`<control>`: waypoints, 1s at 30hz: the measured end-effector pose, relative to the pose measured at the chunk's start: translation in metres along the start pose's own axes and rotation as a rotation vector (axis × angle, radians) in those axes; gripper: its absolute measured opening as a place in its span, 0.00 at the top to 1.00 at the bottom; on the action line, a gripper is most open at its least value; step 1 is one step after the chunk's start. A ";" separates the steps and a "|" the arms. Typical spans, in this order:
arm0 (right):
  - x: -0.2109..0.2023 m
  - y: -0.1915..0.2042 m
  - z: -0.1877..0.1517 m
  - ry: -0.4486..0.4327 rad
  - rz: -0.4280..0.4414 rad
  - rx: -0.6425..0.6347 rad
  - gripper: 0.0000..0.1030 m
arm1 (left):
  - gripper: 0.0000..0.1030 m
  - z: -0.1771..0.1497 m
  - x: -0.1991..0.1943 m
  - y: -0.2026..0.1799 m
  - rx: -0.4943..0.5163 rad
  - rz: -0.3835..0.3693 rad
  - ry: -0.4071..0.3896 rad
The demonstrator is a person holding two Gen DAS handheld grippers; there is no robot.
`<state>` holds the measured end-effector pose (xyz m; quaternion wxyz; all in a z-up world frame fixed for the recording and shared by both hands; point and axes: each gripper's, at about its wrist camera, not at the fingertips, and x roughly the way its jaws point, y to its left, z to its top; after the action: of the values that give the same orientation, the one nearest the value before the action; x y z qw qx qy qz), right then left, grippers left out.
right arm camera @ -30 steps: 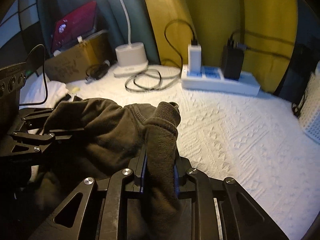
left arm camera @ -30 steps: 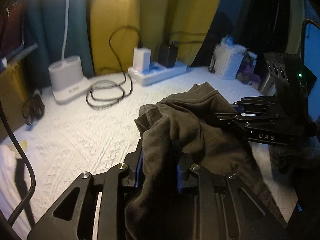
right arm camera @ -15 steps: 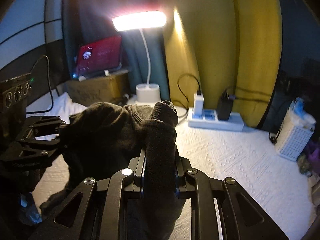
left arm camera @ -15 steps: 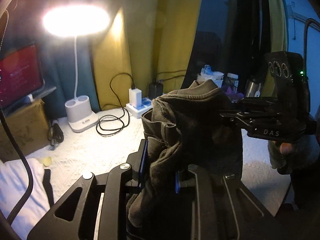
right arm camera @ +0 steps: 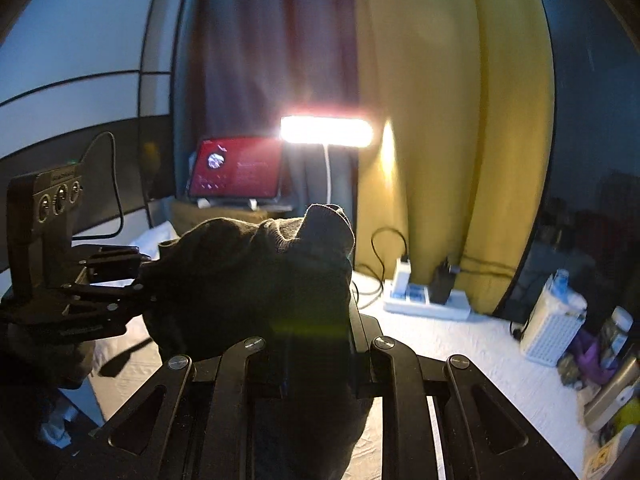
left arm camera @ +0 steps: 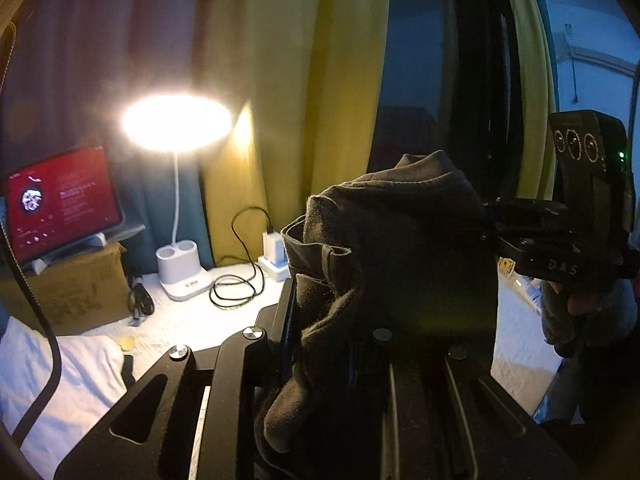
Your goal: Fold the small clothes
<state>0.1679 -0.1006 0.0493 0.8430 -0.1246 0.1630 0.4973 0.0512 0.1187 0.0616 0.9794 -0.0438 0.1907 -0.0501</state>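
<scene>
A dark brown-grey garment (left arm camera: pixel 392 248) hangs in the air between both grippers, well above the white bed cover (left arm camera: pixel 180 320). My left gripper (left arm camera: pixel 320 320) is shut on one bunched edge of it. My right gripper (right arm camera: pixel 316 320) is shut on another edge of the garment (right arm camera: pixel 248 280). In the left wrist view the right gripper (left arm camera: pixel 500 232) comes in from the right at the cloth's upper edge. In the right wrist view the left gripper (right arm camera: pixel 140 284) comes in from the left. The garment's lower part hangs out of sight below the jaws.
A lit white desk lamp (left arm camera: pixel 176 124) with base (left arm camera: pixel 180 268), a coiled black cable (left arm camera: pixel 232 288) and a power strip (right arm camera: pixel 424 300) stand at the back by yellow curtains. A red-screened tablet (left arm camera: pixel 60 200) sits on a cardboard box (left arm camera: pixel 68 288). A white basket (right arm camera: pixel 552 328) stands at right.
Both grippers have lifted the garment from just above the bed cover high into the air. The views have tilted upward, bringing the lamp head and tablet into sight. Both stay shut on the cloth.
</scene>
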 end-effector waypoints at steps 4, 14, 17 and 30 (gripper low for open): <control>-0.021 0.017 0.012 -0.047 0.009 -0.042 0.80 | 0.82 0.005 -0.023 -0.003 0.017 0.015 -0.036; -0.064 0.061 0.039 -0.161 0.047 -0.129 0.80 | 0.82 0.012 -0.080 0.003 0.028 0.076 -0.134; -0.068 0.073 0.046 -0.179 0.060 -0.153 0.80 | 0.82 0.015 -0.096 0.003 0.034 0.100 -0.156; -0.057 0.130 0.065 -0.209 0.177 -0.211 0.80 | 0.82 0.009 -0.154 0.024 0.043 0.239 -0.182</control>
<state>0.0377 -0.0606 0.1257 0.7904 -0.1452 0.0314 0.5943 -0.0853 0.1602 0.1239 0.9924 -0.0039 0.1036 0.0668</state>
